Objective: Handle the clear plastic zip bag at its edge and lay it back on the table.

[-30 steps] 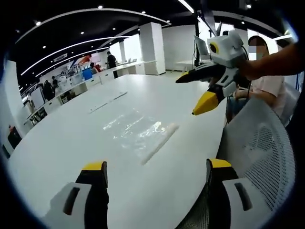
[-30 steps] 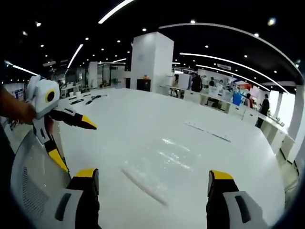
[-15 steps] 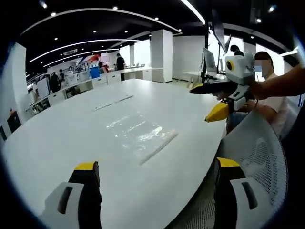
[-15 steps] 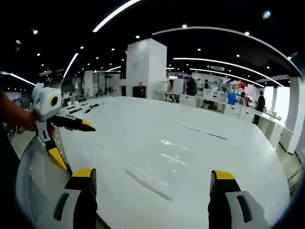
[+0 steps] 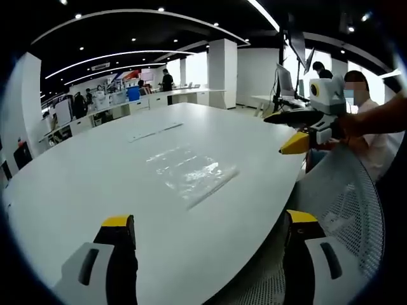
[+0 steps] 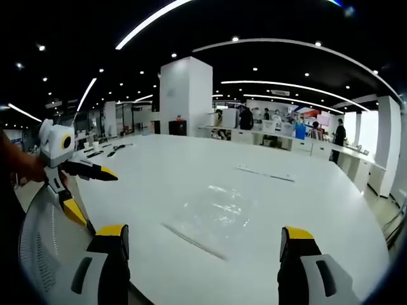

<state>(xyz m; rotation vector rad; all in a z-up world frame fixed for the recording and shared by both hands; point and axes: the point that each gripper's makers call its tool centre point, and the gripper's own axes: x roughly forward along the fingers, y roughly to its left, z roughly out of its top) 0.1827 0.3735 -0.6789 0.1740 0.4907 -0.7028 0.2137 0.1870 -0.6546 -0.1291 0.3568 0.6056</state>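
Left gripper (image 5: 202,230) and right gripper (image 6: 202,238) both jaws apart, empty, near table edge; clear zip bag (image 5: 189,171) flat on white table (image 5: 95,171).

The clear, glossy plastic zip bag (image 5: 189,173) (image 6: 213,216) shows pale highlights against the plain white oval table (image 5: 82,190) (image 6: 331,210). Each gripper, left (image 5: 210,264) and right (image 6: 203,264), has black fingers (image 5: 121,267) (image 6: 114,267) with yellow tips and white housings. The near mesh chair back (image 5: 346,210) is white with a fine perforated pattern.
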